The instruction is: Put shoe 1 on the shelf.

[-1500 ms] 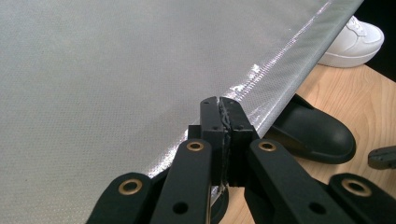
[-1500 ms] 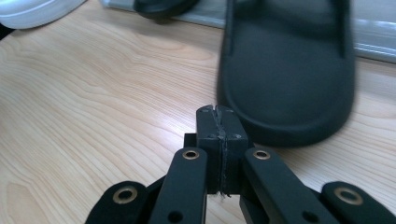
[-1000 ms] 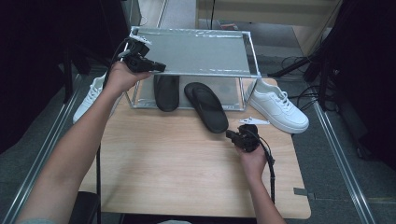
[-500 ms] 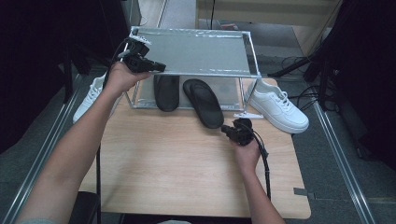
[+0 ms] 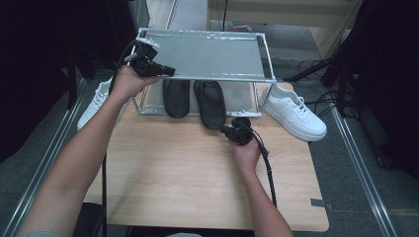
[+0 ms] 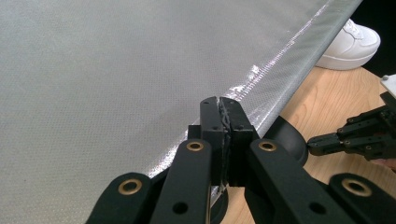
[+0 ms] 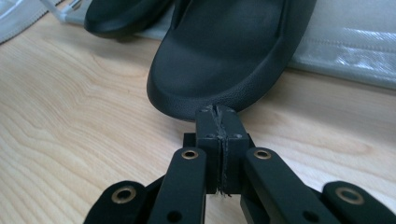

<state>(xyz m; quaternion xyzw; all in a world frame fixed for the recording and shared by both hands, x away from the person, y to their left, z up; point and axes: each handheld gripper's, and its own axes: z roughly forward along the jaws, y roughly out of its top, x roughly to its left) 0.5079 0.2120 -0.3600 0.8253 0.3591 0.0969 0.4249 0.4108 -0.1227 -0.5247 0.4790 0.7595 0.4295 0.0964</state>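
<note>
Slipper (image 5: 209, 102) position is the change of note: the right-hand black slipper, angled out across the counter (image 5: 163, 182) a second ago with its heel toward 5 o'clock, now lies nearly straight, toe end under the rack (image 5: 207, 53) and heel just proud of the rack's front edge, close beside its mate (image 5: 176, 96). The right gripper (image 5: 228, 131) has travelled with it toward 11 o'clock, and its fingers (image 7: 218, 122), clenched on nothing, sit tip-on against the slipper's heel rim (image 7: 219, 70). Judgement: this is a push, not a carry, and the pair is almost aligned on the lower tier; a short further nudge appears to remain. The left gripper (image 5: 165, 72) has not shifted between frames; it rests at the rack's front-left corner, fingers (image 6: 223, 122) clenched with nothing between them, against the mesh top edge, apparently steadying the frame. White sneakers stand outside the rack at 9 o'clock (image 5: 96, 101) and 3 o'clock (image 5: 295, 111), undisturbed.
</note>
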